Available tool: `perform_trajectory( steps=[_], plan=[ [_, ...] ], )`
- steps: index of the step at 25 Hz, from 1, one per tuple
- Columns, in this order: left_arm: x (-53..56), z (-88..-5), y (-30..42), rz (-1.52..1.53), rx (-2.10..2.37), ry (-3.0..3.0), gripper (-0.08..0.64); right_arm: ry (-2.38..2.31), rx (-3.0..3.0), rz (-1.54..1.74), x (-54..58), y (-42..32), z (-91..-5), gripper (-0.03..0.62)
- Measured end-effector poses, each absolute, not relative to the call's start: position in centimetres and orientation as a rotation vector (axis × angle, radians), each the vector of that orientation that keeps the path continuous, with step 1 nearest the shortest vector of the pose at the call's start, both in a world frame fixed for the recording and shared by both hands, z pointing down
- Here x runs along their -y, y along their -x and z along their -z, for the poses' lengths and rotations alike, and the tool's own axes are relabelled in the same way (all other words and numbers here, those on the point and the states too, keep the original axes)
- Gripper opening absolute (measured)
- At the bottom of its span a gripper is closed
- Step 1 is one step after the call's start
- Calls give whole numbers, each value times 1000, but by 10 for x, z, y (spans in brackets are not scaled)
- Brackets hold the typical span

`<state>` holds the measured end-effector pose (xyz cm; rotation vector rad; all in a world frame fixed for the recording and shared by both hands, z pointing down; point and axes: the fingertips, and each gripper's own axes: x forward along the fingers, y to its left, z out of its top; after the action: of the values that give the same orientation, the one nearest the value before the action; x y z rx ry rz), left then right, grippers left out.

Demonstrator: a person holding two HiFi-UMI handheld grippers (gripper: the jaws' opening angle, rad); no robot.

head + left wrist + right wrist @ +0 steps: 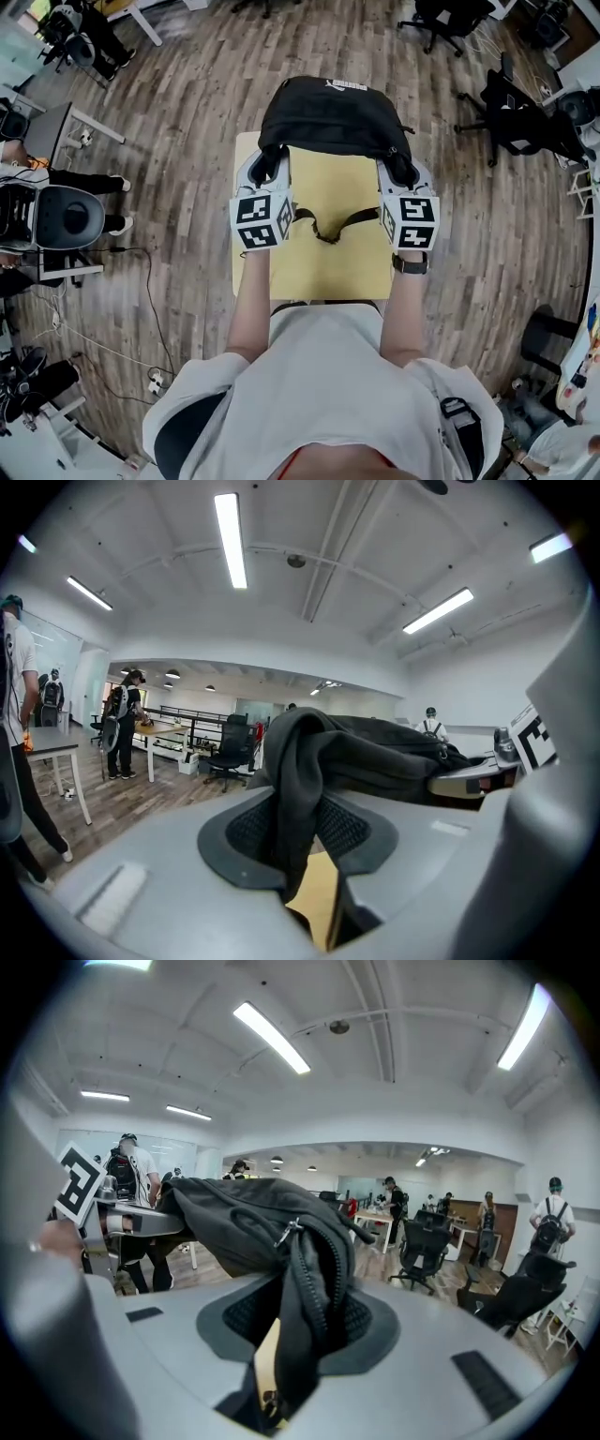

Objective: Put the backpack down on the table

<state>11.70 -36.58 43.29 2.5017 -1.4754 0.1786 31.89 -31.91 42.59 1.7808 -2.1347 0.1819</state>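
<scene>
A black backpack (330, 117) hangs over the far end of a small yellow table (352, 187), held up at both sides. My left gripper (272, 167) is shut on the bag's left edge; the black fabric (300, 789) runs down between its jaws. On the bag's right edge my right gripper (398, 171) is shut too, with a zippered fold (305, 1297) pinched between its jaws. A loose black strap (328, 227) trails onto the tabletop between the two grippers. In the left gripper view the right gripper (483, 778) shows beyond the bag.
Wooden floor surrounds the table. Black office chairs (511, 117) stand at the right and far back, a grey chair (66, 217) and desks at the left with cables on the floor. Several people stand by desks (398, 1204) farther off in the room.
</scene>
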Motion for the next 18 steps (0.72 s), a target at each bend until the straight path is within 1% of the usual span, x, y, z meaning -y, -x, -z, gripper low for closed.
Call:
perform_trajectory(
  steps=[12,18],
  plan=[
    [424,-499,-126,-329,1492,-2386,104,-1676,2132,-316,390,-330,-494,129],
    [452,-546,-129,-378,1466,-2334,104,-1638,2101,-392,417,-333,-538,127]
  ],
)
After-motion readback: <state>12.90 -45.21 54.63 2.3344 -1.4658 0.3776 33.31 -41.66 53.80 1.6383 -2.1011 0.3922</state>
